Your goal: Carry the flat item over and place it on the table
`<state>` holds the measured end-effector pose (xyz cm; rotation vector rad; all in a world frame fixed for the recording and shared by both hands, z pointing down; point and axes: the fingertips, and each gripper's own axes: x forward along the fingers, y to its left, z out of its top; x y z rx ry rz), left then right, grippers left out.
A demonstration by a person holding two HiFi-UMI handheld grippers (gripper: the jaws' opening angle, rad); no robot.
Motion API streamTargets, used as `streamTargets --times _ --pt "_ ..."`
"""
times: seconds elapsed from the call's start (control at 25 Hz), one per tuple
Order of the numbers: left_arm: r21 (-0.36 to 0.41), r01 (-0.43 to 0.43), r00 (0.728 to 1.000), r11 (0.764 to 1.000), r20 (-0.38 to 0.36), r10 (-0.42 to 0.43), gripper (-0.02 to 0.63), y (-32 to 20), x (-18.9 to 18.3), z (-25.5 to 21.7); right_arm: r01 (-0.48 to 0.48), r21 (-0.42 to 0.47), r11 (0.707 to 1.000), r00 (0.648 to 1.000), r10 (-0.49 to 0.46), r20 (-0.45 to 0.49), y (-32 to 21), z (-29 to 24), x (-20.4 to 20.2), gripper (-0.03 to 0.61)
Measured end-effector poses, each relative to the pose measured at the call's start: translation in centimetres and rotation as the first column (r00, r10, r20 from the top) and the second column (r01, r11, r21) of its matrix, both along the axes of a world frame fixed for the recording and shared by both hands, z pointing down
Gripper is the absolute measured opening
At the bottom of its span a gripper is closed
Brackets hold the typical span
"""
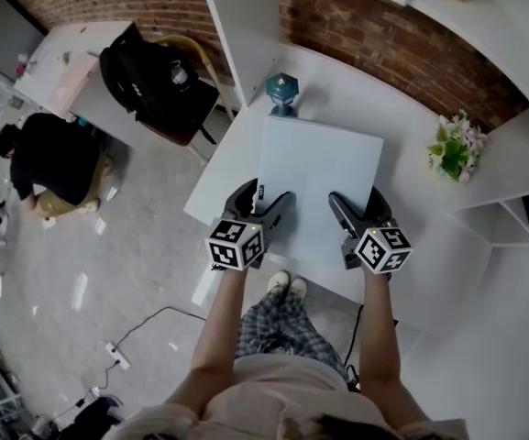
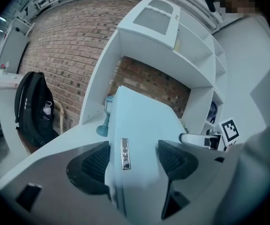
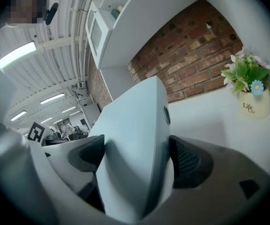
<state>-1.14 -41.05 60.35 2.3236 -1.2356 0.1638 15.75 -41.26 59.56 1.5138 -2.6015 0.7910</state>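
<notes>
A flat pale blue-grey slab, like a closed laptop (image 1: 314,177), is held level above the white table (image 1: 402,126). My left gripper (image 1: 262,211) is shut on its near left edge, and my right gripper (image 1: 345,216) is shut on its near right edge. In the left gripper view the laptop (image 2: 142,125) sits between both dark pads (image 2: 93,165), a small metal port plate facing the camera. In the right gripper view the laptop (image 3: 135,139) fills the gap between the jaws.
A teal lantern-like ornament (image 1: 283,93) stands on the table just beyond the slab. A small flower pot (image 1: 454,149) sits at the right. White shelving (image 1: 512,191) lines the brick wall. A black backpack (image 1: 145,76) rests on a chair at left; a person (image 1: 49,159) crouches there.
</notes>
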Motion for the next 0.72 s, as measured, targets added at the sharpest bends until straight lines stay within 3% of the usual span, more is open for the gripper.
streamTargets --times 0.28,0.48,0.72 --pt "-0.149 0.017 1.0 0.989 0.005 -0.016 0.333 -2.6 0.6 3.1 -0.001 -0.202 0.979 1.0 -0.003 -0.017 -2.4 3.6 0.6 0.44" --pt "-0.257 0.005 0.999 0.966 0.034 0.003 0.333 -3.5 1.1 5.0 -0.019 -0.342 0.939 0.997 -0.009 -0.079 -3.1 5.5 1.0 0.443" --pt "-0.365 0.014 0.997 0.931 0.08 0.016 0.334 -3.2 1.7 7.6 -0.048 -0.43 0.902 0.983 -0.034 -0.181 -3.1 7.7 1.5 0.443"
